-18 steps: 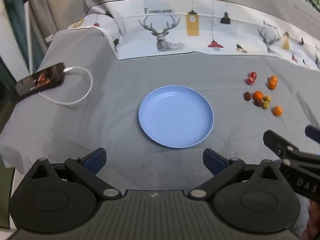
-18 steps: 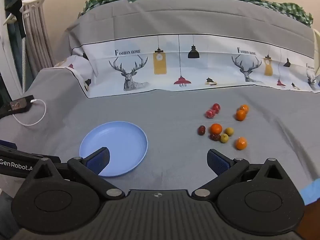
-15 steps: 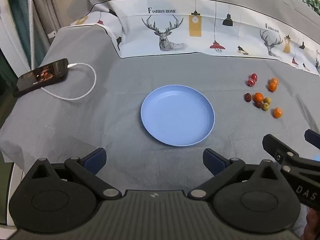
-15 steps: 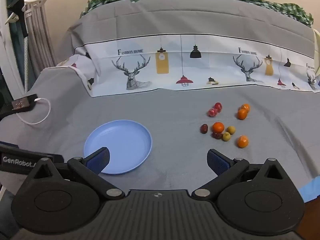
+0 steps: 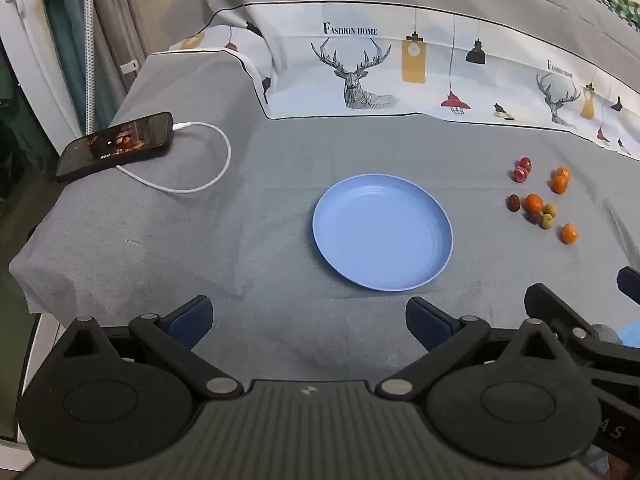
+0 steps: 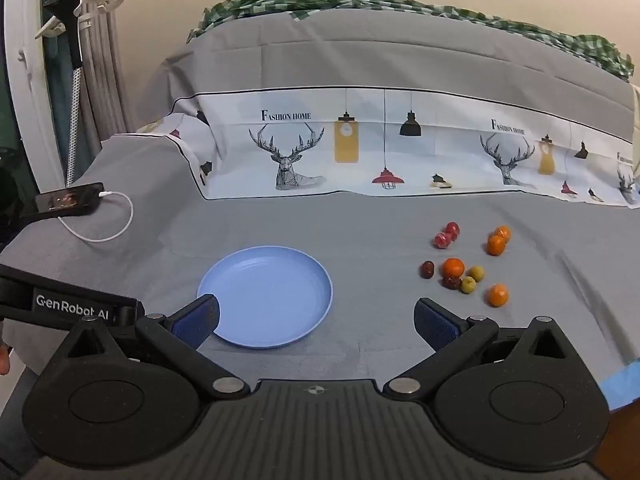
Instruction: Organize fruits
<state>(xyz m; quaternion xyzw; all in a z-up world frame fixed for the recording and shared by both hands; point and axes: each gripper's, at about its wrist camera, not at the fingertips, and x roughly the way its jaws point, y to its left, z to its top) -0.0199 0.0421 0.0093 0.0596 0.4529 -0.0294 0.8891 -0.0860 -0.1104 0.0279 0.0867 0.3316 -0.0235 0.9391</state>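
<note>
Here, both tools stand wide apart and hold nothing: the left tool (image 5: 308, 320) hangs above the near rim of an empty blue plate (image 5: 382, 234), while the right tool (image 6: 316, 320) hovers over bare grey cloth (image 6: 360, 224) between that plate and the loose fruit. The fruit (image 6: 468, 264) lies well to the plate's right on the cloth-covered counter: four small oranges, two red pieces, two dark brown ones and two green ones, several touching in a tight clump around the central orange (image 6: 453, 267). None is on the plate yet, so sorting appears not to have begun. The likely trouble lies in that clump: wide jaws lowered on one piece could nudge its round neighbours and send them rolling across the soft, wrinkled cloth. A phone (image 5: 116, 146) on its white charging cable (image 5: 208, 160) rests at the far left, clear of the work. A deer-print cloth (image 6: 360, 148) drapes behind.
</note>
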